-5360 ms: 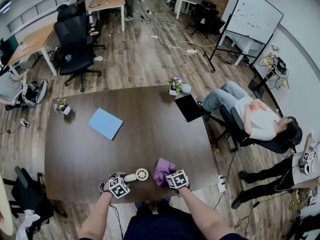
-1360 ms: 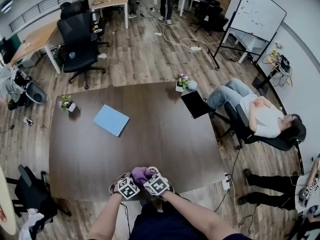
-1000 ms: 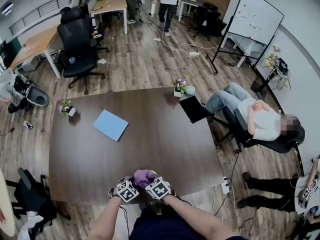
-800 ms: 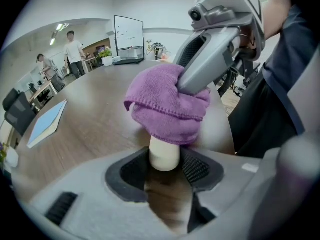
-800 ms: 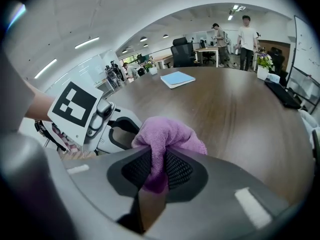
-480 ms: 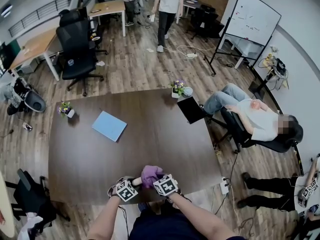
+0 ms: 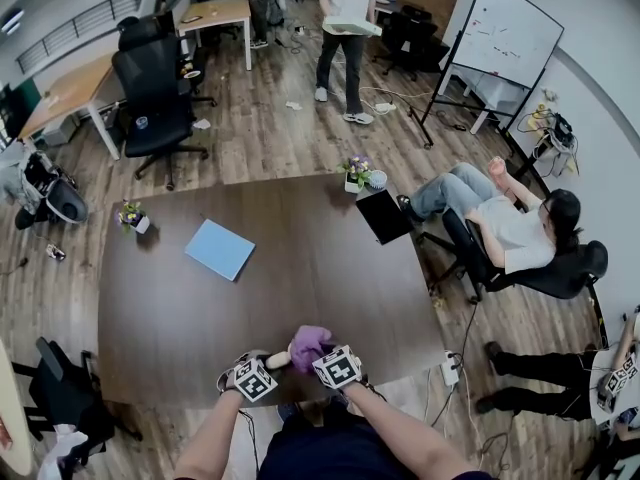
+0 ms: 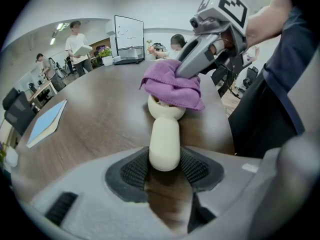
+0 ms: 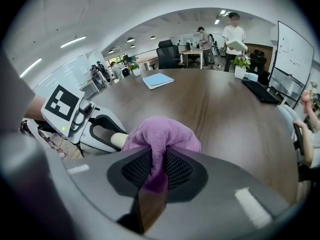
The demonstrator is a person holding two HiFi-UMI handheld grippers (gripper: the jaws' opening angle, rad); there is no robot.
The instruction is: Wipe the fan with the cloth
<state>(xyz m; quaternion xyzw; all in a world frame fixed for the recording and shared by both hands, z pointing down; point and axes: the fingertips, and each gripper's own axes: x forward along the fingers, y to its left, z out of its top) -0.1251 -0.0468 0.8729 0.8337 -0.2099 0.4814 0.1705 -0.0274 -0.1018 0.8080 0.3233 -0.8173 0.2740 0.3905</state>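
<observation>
A small cream hand fan (image 8: 164,134) lies near the table's front edge, its handle clamped between the pads of my left gripper (image 8: 164,169). The fan's round head (image 8: 167,110) is mostly covered by a purple cloth (image 8: 172,86). My right gripper (image 9: 157,171) is shut on a fold of that cloth (image 9: 162,136) and presses it onto the fan head. From the head view both grippers sit close together, the left gripper (image 7: 262,366) beside the right gripper (image 7: 322,356), with the cloth (image 7: 308,342) bunched between them and a bit of the fan's handle (image 7: 278,359) showing.
The dark wooden table (image 7: 300,268) carries a blue notebook (image 7: 219,249), a laptop (image 7: 383,215) and two small flower pots (image 7: 354,173) (image 7: 130,215). One person sits in a chair (image 7: 510,233) at the right; another stands (image 7: 345,28) beyond the table.
My right gripper has slid the purple cloth to the right across the fan head, uncovering part of the handle. The left gripper stayed put. The standing person has walked closer.
</observation>
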